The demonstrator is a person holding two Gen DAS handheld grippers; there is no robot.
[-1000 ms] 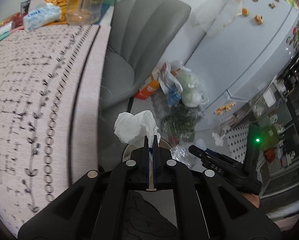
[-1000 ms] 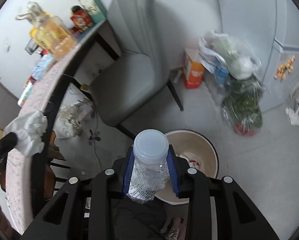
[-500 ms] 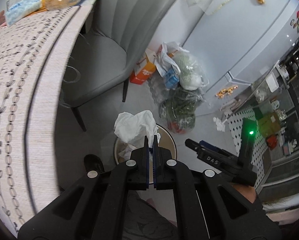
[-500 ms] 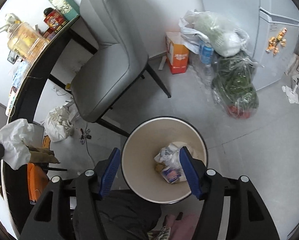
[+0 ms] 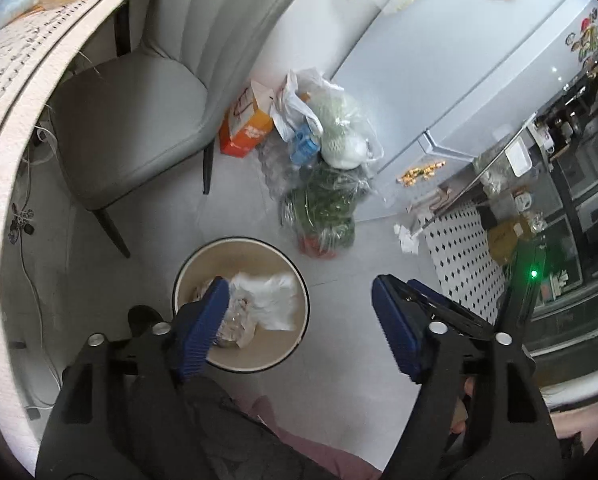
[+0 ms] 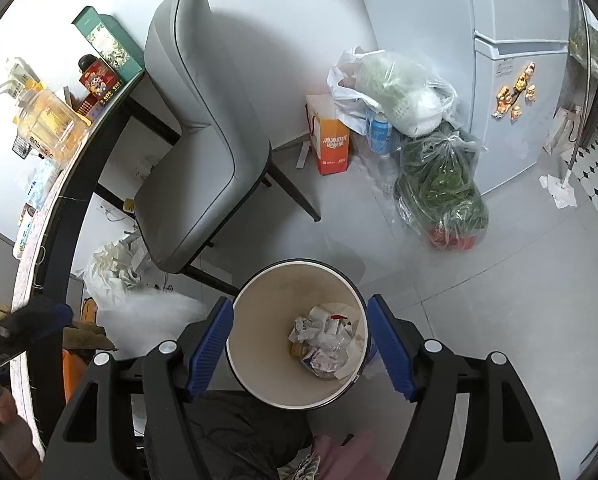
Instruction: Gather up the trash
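Note:
A round beige trash bin [image 5: 187, 272] [image 6: 259, 368] stands on the grey floor below both grippers. In it lie a white tissue [image 5: 271, 300] and a crumpled clear plastic bottle with wrappers [image 6: 323, 344]. My left gripper [image 5: 299, 328] is open and empty above the bin's right side. My right gripper [image 6: 299, 344] is open and empty, its jaws wide on either side of the bin mouth. A blurred white tissue [image 6: 151, 308] shows left of the bin in the right wrist view, under the left gripper's tip [image 6: 35, 320].
A grey chair [image 5: 139, 92] [image 6: 203, 152] stands behind the bin at a table [image 5: 3, 92]. Plastic bags of greens [image 5: 323, 208] [image 6: 443, 196], an orange box [image 6: 331, 140] and a white fridge [image 5: 459, 80] are at the back right.
My left gripper opened and let the white tissue go over the bin. My right gripper, which dropped the bottle earlier, stays open above the bin.

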